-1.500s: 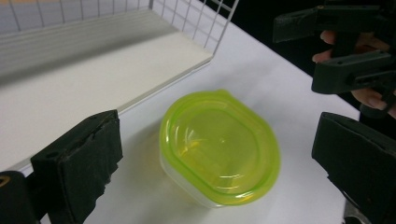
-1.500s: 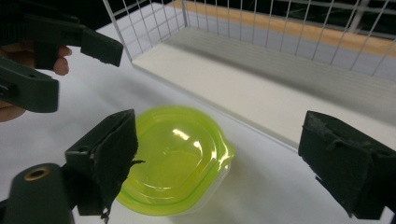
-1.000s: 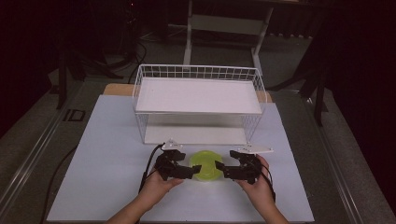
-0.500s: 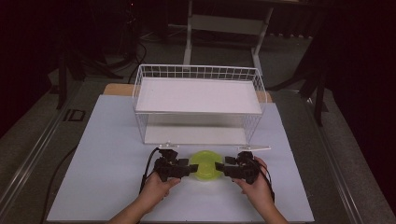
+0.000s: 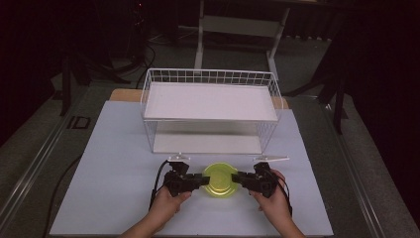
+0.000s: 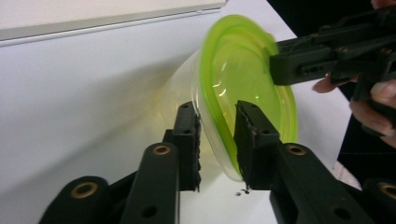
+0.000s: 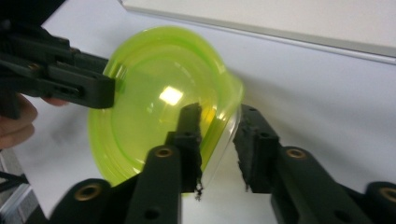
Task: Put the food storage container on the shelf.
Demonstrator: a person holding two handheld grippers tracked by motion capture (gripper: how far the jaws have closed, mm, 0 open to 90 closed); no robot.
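Since the earlier frames, both of my hands have drawn slightly toward the near edge of the desk; the bowl between them has kept its place.

High view: white desk [image 5: 99,163]. White wire basket rack [image 5: 210,106] at the far middle, its shelf bare. Green plastic bowl [image 5: 221,179] on the near middle, in front of the rack, mouth up, round, so no long axis to record. Left claw [image 5: 202,180] meets its left rim, right claw [image 5: 236,178] its right rim, the two facing each other across it.

Left gripper view: left claw [image 6: 217,140] straddles the bowl [image 6: 243,79] wall, one jaw outside, one inside, the rim between them. I judge it grasping the bowl, though a sliver of gap may remain. Right claw [image 6: 299,63] bites the far rim.

Right gripper view: right claw [image 7: 218,144] likewise astride the bowl [image 7: 154,107] rim; the inner jaw presses the wall, the outer jaw stands just off it, so I cannot tell whether it is clenched. Left claw [image 7: 105,91] pinches the opposite rim.

Risk, my judgement: thin flexible wall; uneven pull or a loose right grip could buckle the rim and tip the bowl.
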